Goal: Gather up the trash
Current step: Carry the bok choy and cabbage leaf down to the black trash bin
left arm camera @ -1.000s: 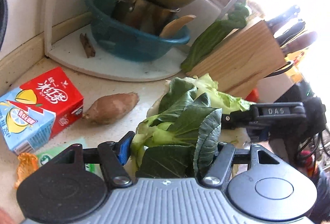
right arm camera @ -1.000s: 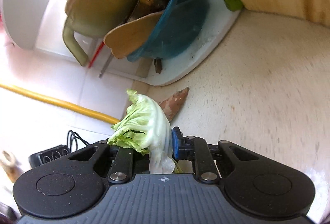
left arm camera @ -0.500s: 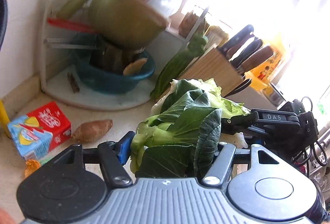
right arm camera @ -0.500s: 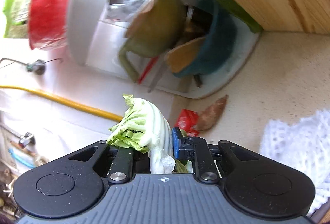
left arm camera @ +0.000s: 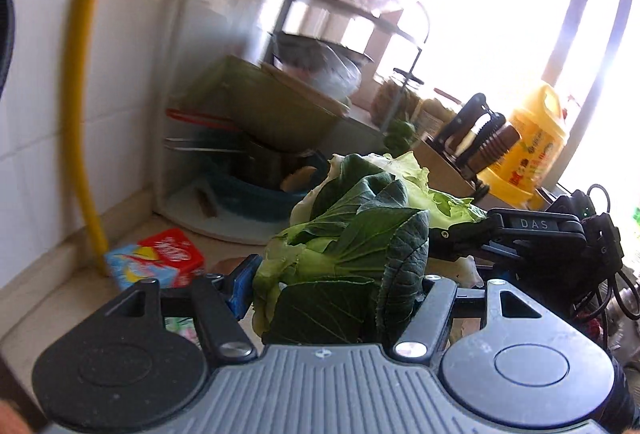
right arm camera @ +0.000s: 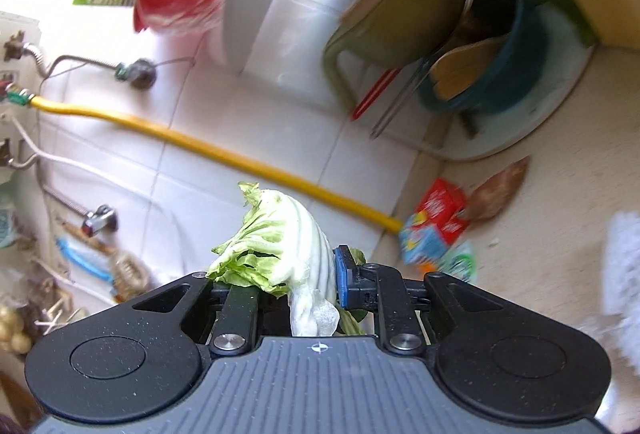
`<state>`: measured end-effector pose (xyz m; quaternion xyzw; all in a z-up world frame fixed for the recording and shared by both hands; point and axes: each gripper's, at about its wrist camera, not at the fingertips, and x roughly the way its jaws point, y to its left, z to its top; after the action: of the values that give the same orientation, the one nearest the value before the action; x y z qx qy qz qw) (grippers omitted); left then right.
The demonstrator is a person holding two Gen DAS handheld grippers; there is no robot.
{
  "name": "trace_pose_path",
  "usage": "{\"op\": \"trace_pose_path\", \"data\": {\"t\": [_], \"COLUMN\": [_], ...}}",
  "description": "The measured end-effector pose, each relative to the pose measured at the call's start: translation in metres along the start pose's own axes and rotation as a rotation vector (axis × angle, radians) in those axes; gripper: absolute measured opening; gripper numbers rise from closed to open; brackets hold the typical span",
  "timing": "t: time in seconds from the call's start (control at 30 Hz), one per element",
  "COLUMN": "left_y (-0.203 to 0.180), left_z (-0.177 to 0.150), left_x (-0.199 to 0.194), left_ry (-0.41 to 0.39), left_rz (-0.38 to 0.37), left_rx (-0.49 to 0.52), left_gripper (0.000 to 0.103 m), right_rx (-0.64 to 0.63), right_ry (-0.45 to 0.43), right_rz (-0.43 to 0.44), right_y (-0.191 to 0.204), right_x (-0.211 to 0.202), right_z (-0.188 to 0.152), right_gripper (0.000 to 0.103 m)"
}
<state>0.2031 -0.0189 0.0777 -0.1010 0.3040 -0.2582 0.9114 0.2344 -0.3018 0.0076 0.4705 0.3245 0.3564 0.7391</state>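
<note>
Dark green leaves (left arm camera: 352, 258), bunched with paler ones, pinched between the blue-padded fingers of the left gripper (left arm camera: 340, 282), held up off the speckled beige countertop (left arm camera: 48, 298). Just right of them, the right gripper (left arm camera: 532, 230) seen side-on, touching pale lettuce. From the right wrist view, right gripper (right arm camera: 296, 274) clamped on a pale green cabbage leaf (right arm camera: 280, 238), white rib against the blue pad, also lifted clear of the counter. Below on the countertop, by the tiled wall and a yellow hose (right arm camera: 208, 150): a red-and-blue drink carton (right arm camera: 432, 222), a sweet potato (right arm camera: 500, 190) touching it, a small green wrapper (right arm camera: 460, 262) just beside. Farther back, a blue bowl (right arm camera: 516, 74) with utensils on a white corner rack (right arm camera: 560, 106). Blurred throughout.
</note>
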Motion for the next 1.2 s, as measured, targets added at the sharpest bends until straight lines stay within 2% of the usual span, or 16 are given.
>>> {"op": "trace_pose_path", "data": {"t": [0.2,0.53,0.9,1.1,1.2], "left_y": [0.007,0.033,0.077,0.103,0.111], "left_z": [-0.02,-0.044,-0.086,-0.105,-0.112], "left_x": [-0.044,-0.114,-0.179,-0.208,-0.217], "left_ry": [-0.047,-0.134,-0.149,-0.153,-0.143], "left_rz": [0.122,0.225,0.308,0.373,0.436], "left_rx": [-0.035,-0.103,-0.201,-0.238,-0.217], "left_gripper": [0.062,0.062,0.062,0.062,0.062], "right_rx": [-0.001,0.028,0.112,0.136,0.113], "right_ry": [0.116,0.222,0.283,0.292,0.297], "right_rz": [0.052,0.125,0.104,0.081,0.066], "right_y": [0.009,0.035,0.043,0.044,0.05], "right_x": [0.039,0.086,0.133,0.149,0.153], "right_z": [-0.019,-0.058,-0.119,-0.142,-0.147], "right_gripper": [0.024,0.024,0.024,0.024,0.024]}}
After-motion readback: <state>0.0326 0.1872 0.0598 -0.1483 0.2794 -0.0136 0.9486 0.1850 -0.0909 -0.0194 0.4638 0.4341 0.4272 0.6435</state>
